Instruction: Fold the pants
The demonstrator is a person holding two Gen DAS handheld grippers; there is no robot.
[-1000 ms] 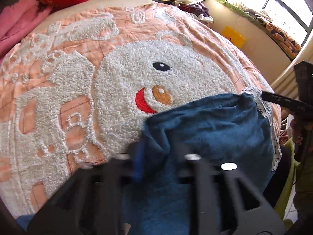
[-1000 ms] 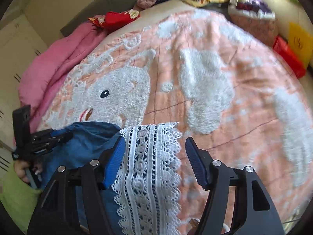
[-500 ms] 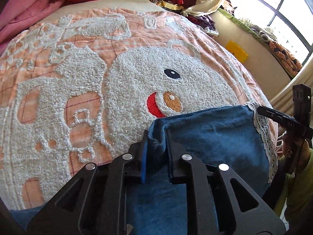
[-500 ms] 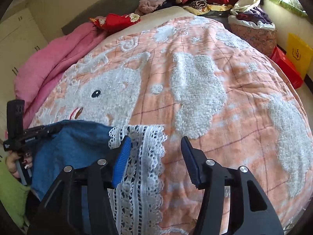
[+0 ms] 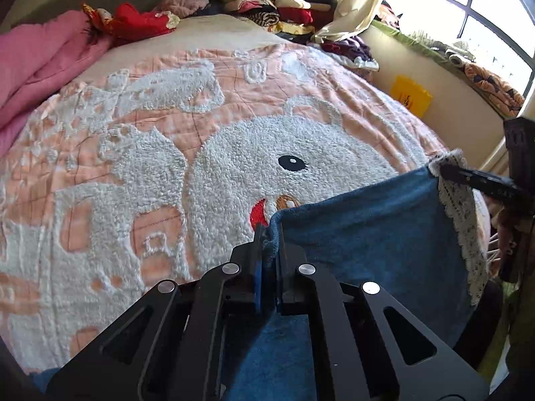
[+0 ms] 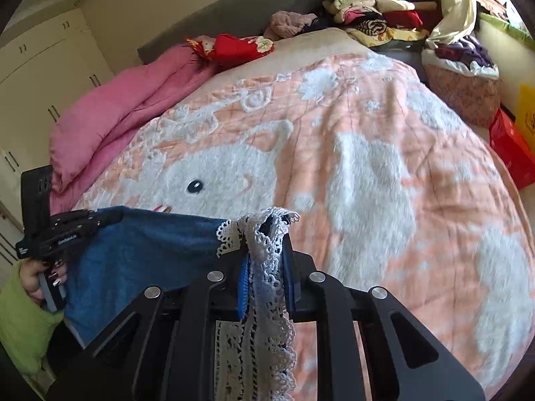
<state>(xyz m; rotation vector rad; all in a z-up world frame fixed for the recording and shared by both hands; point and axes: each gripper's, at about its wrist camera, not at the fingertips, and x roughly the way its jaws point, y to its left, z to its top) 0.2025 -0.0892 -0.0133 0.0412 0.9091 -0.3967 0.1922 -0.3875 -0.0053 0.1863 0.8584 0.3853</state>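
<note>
Both grippers are closed on the top edge of the blue pants (image 5: 367,244), which hang stretched between them above the near side of the bedspread (image 5: 167,173): the left gripper (image 5: 269,234) pinches a small plain corner, the right gripper (image 6: 267,234) only the lace trim (image 6: 264,284). I think the thin lace could slip or tear if the person pulls the cloth tighter. The left corner could also slide out, because so little cloth is in the jaws.

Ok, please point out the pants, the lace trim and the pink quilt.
pants (image 5: 367,234), left wrist view, on the blue cloth.
lace trim (image 6: 267,260), right wrist view, between the right gripper's fingers.
pink quilt (image 6: 117,107), right wrist view, on its middle fold.
</note>
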